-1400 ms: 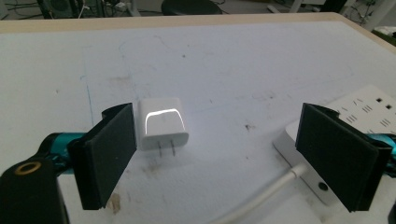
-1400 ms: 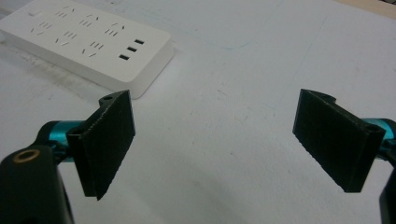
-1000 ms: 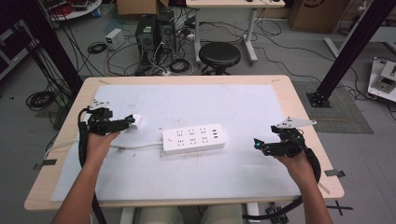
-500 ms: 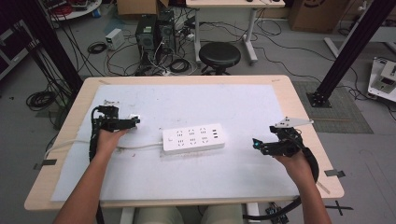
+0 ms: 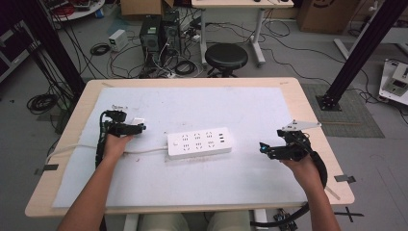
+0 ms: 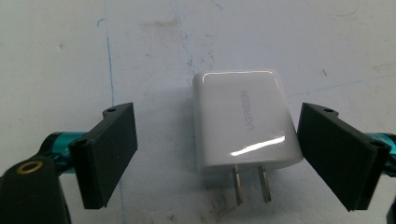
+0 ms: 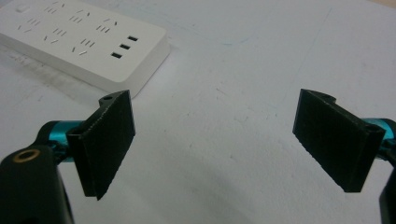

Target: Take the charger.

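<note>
Work in hand: you are lining up your left gripper (image 5: 137,129) on the white charger (image 6: 245,121), most likely to plug it into the power strip (image 5: 199,144).
Left gripper: its jaws stand wide apart, one on each side of the charger, neither touching it. That straddle puts the flat sides of the body square to the pads, so a straight close should catch it evenly.
Charger: it lies flat on the white mat (image 5: 216,106), at the left side of the table (image 5: 308,103), with its two prongs (image 6: 251,183) pointing back towards your hand. Held this way, the prongs would face you rather than the sockets, so you would probably need to turn it before it can go in.
Power strip: it sits near the middle of the mat, well apart from the charger, sockets up. Its cord (image 5: 144,152) runs off to the left under your left hand.
Right gripper (image 5: 263,147): it is wide open too and holds nothing. It hovers to the right of the strip, near its USB end, which seems a sensible place to wait if you mean to steady the strip during insertion.
Risk: the glossy body may slip if you close too near its rounded corners.
</note>
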Demonstrator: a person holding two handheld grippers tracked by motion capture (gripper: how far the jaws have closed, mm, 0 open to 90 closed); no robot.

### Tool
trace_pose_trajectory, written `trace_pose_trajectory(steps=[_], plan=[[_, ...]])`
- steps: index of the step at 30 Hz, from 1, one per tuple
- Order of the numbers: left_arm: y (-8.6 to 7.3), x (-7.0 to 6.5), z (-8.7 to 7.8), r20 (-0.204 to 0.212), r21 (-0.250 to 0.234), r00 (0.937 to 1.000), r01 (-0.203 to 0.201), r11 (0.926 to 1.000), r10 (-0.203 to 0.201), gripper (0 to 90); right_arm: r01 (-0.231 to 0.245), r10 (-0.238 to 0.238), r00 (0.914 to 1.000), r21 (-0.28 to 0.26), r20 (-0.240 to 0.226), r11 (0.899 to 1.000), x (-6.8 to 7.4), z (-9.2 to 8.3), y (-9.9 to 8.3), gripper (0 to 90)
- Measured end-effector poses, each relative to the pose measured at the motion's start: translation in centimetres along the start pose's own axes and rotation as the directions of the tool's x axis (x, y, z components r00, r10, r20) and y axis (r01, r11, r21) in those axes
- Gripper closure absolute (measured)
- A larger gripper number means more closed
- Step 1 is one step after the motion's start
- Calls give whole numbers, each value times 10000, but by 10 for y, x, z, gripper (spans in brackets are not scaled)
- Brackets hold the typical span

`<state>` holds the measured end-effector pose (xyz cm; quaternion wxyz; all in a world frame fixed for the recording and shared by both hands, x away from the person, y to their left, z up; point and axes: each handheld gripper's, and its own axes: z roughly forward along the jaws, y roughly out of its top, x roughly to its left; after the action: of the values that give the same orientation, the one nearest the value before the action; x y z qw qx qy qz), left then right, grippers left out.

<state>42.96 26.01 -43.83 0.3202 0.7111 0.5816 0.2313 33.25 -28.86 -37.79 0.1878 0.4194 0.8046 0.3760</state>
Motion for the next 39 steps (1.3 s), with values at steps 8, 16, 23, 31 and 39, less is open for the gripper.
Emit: trace_pose_trajectory(steps=[8, 16, 23, 31, 39], plan=[[-3, -3, 5, 101, 325, 9999, -106, 9994, 103, 244, -21, 21, 10000, 61, 15, 10000, 0, 2, 0, 131], [-3, -7, 3, 251, 330, 9992, -326, 9989, 318, 349, -79, 79, 10000, 56, -4, 10000, -1, 2, -2, 131], [-4, -8, 1, 227, 299, 9991, -373, 9989, 366, 423, -14, 13, 10000, 55, 12, 10000, -1, 0, -2, 131], [-5, -8, -5, 74, 153, 9995, -308, 9994, 307, 425, -5, 5, 10000, 93, -40, 10000, -1, 1, -2, 131], [0, -12, -29, 506, -723, 9980, -342, 9968, 379, 426, 92, -91, 9999, 85, -98, 9999, 1, 0, 0, 131]])
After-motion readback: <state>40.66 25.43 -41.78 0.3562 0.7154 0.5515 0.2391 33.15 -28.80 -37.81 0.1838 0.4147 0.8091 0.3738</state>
